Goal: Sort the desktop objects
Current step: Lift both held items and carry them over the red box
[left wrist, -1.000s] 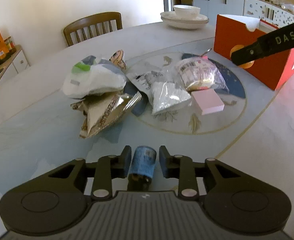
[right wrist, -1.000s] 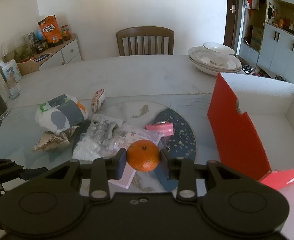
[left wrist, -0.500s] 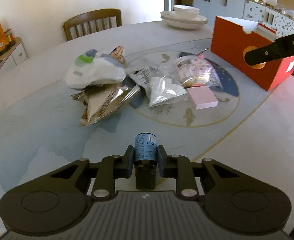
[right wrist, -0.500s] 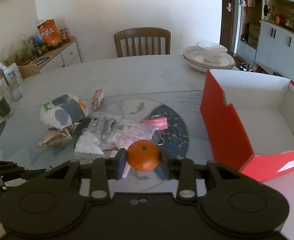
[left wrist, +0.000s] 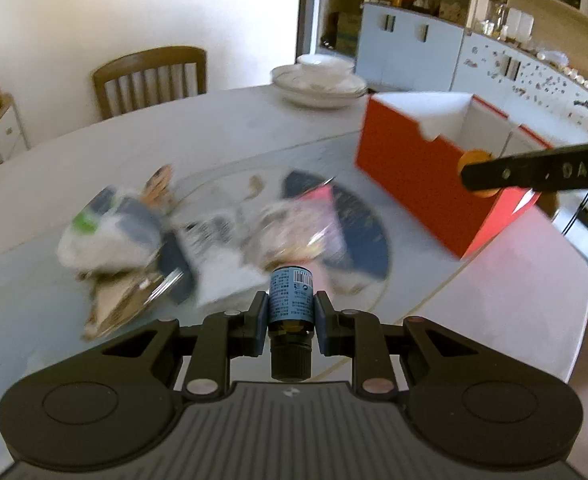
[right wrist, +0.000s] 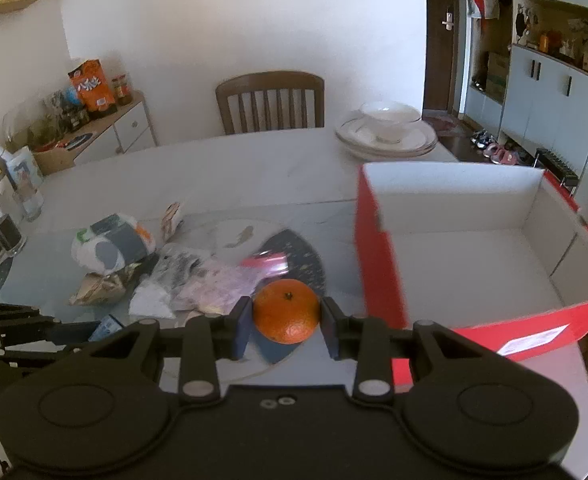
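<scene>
My left jaws grip a bottle (left wrist: pixel 291 292), my right jaws clamp an orange (right wrist: pixel 285 310), both lifted for dropping into the box (right wrist: pixel 378 264).

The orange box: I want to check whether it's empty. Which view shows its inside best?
The right wrist view: it looks into the orange box, showing a bare white floor. The left wrist view shows mostly its outer wall and only the upper inside.

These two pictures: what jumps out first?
An orange pinched in the right tool, low at centre, beside the open red box on its right. In the other view, the left tool clamps a small blue-labelled bottle above a blurred heap of packets on the table.
</scene>
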Demonstrator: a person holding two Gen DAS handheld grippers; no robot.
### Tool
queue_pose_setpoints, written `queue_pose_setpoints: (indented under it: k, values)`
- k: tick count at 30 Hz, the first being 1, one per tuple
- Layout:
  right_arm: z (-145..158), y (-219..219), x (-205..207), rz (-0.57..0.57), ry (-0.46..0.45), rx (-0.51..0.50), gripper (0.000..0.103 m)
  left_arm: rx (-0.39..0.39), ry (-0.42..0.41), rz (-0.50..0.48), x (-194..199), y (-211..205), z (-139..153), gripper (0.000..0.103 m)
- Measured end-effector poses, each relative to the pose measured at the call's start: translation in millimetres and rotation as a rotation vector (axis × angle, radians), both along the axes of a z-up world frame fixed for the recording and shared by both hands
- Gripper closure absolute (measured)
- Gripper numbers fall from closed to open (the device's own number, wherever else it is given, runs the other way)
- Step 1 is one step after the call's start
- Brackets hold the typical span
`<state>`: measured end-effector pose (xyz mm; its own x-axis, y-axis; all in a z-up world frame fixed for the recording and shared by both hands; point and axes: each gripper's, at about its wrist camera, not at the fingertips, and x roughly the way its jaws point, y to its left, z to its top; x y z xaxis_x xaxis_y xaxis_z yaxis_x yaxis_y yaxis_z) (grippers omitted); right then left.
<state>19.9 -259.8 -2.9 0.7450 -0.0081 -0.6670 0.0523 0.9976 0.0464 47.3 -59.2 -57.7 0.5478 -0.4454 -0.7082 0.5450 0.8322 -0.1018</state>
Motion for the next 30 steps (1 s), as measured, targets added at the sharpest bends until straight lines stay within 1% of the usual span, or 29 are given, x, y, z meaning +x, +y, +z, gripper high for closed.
queue_pose_setpoints:
  k: [7, 16, 24, 30]
  values:
    - [11, -46, 2, -0.014, -0.019, 0.000, 0.068, -0.047, -0.036, -0.059, 5, -58, 30, 0.081]
    - [16, -105, 9, -0.022, -0.031, -0.002, 0.068, -0.055, -0.065, -0.129, 15, -135, 53, 0.081]
    - [12, -153, 12, -0.026, -0.022, -0.015, 0.068, -0.055, -0.063, -0.185, 30, -197, 63, 0.081]
    - [3, -188, 22, -0.030, 0.007, -0.025, 0.068, -0.025, -0.046, -0.207, 51, -242, 59, 0.081]
